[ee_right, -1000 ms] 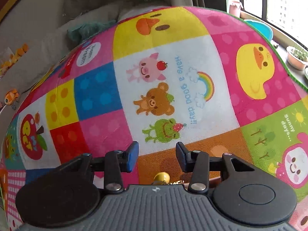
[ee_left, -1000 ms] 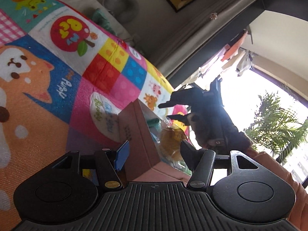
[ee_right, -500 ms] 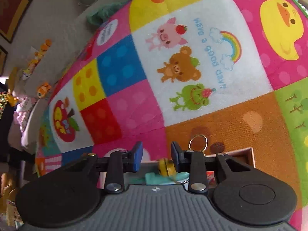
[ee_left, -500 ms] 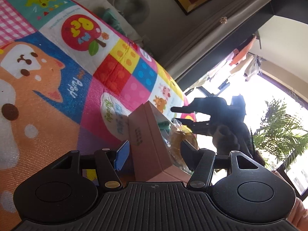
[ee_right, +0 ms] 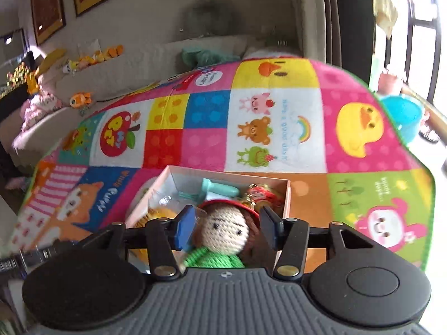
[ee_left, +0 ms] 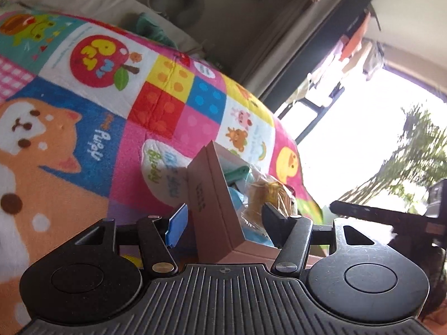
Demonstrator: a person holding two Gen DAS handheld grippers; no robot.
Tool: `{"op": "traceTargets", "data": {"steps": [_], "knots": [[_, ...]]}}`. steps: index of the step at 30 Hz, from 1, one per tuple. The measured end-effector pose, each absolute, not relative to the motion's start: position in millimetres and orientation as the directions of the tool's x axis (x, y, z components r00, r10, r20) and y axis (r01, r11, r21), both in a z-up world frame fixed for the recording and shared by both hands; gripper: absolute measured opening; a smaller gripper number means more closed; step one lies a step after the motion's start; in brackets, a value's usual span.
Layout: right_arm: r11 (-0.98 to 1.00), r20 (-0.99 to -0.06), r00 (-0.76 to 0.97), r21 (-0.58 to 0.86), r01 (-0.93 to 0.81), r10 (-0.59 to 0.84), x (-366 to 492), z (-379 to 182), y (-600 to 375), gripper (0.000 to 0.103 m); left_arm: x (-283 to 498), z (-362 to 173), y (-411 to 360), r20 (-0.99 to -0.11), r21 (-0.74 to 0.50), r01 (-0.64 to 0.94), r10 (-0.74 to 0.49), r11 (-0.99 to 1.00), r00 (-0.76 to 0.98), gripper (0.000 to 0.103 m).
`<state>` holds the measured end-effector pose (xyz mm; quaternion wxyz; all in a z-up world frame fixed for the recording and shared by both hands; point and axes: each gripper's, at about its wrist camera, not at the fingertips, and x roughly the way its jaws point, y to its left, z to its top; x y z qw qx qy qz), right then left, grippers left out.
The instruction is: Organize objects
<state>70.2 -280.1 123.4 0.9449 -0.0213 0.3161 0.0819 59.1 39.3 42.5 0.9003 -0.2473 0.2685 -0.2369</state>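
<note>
A pink cardboard box (ee_right: 285, 195) stands on the colourful play mat (ee_right: 279, 111). It holds a teal item (ee_right: 218, 188), a red and gold trinket (ee_right: 262, 195) and a bagged yellow thing (ee_left: 268, 195). A crocheted doll (ee_right: 226, 234) with a red hat and green body lies at the box's near side, between the fingers of my right gripper (ee_right: 227, 223), which stand apart beside its head. My left gripper (ee_left: 223, 220) is open and straddles the box's left wall (ee_left: 212, 198).
A sofa edge with small plush toys (ee_right: 83, 58) runs along the far left. A teal cloth (ee_right: 206, 55) lies at the mat's far edge. A blue bowl (ee_right: 402, 117) and a window sill are at the right. The right gripper's arm (ee_left: 391, 217) shows in the left wrist view.
My right gripper has pulled back and lifted away from the box; the doll now shows between its wider-spread fingers. My left gripper stays at the box wall, its view shifted slightly.
</note>
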Motion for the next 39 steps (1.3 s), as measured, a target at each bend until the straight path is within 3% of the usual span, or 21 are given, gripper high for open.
{"op": "traceTargets", "data": {"steps": [1,3,5,8,10,12,13,21,28,39], "knots": [[0.984,-0.597,0.793,-0.029,-0.176,0.124,57,119,-280,0.056,63,49,31,-0.392,-0.53,0.3,-0.543,0.793,0.742,0.063],[0.979,-0.589,0.802,-0.092,-0.182,0.094,36,105,-279,0.073,71,59,12,-0.463,-0.439,0.294,-0.494,0.849,0.736,0.063],[0.974,-0.577,0.813,-0.135,-0.182,0.072,18,88,-279,0.08,81,63,-6,-0.539,-0.357,0.284,-0.445,0.89,0.715,0.063],[0.962,-0.599,0.799,-0.189,-0.197,0.046,9,59,-273,0.08,98,57,-28,-0.645,-0.243,0.233,-0.336,0.942,0.686,0.064],[0.958,-0.601,0.798,-0.207,-0.196,0.033,9,45,-268,0.079,105,52,-29,-0.684,-0.225,0.187,-0.292,0.956,0.669,0.074],[0.961,-0.595,0.803,-0.202,-0.191,0.035,14,38,-263,0.064,109,49,-23,-0.701,-0.233,0.145,-0.269,0.962,0.66,0.084],[0.96,-0.596,0.801,-0.196,-0.2,0.045,18,36,-260,0.06,109,48,-20,-0.704,-0.231,0.122,-0.252,0.965,0.664,0.086],[0.937,-0.546,0.836,-0.259,-0.235,0.058,55,30,-210,0.063,132,44,19,-0.682,-0.169,-0.017,-0.104,0.986,0.724,0.101],[0.939,-0.543,0.84,-0.292,-0.181,-0.007,81,23,-189,0.063,147,36,29,-0.679,-0.174,-0.005,-0.116,0.985,0.725,0.101],[0.959,-0.565,0.825,-0.216,-0.182,0.03,70,31,-187,0.063,149,31,36,-0.667,-0.218,-0.006,-0.145,0.976,0.731,0.1]]}}
